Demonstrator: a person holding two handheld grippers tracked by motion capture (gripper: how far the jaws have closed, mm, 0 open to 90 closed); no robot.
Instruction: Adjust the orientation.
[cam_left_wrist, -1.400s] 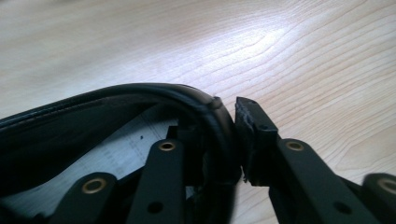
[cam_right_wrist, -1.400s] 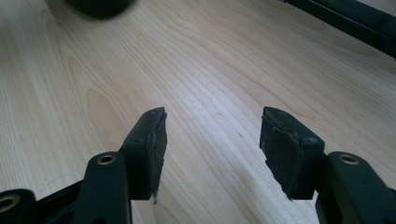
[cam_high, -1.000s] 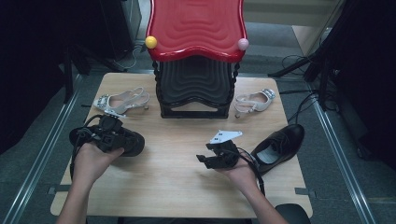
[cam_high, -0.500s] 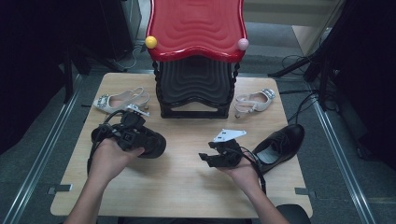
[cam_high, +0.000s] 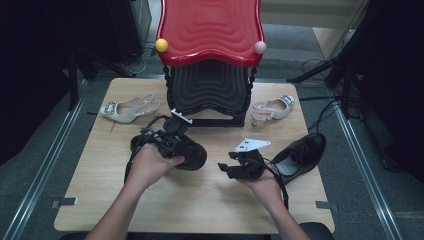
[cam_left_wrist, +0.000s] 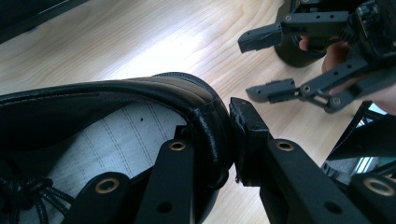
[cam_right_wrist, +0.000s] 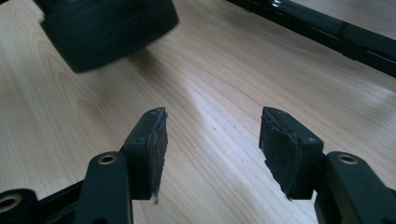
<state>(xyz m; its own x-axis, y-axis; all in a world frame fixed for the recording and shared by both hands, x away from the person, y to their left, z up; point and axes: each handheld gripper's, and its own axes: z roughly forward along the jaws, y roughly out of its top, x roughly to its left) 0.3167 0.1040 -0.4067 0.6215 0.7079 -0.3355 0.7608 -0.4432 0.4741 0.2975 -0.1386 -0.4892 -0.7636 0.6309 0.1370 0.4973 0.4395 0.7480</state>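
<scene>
Black linkage grippers, brass-ringed pivots, worn dark pads; grey three-cornered plate; trailing cable

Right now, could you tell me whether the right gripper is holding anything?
No, the right gripper has its jaws open with only bare table between them.

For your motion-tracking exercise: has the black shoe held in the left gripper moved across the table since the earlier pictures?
Yes. The black shoe, clamped in the left gripper, has travelled rightward from the table's left edge toward the middle, now lying just in front of the black stand.
</scene>
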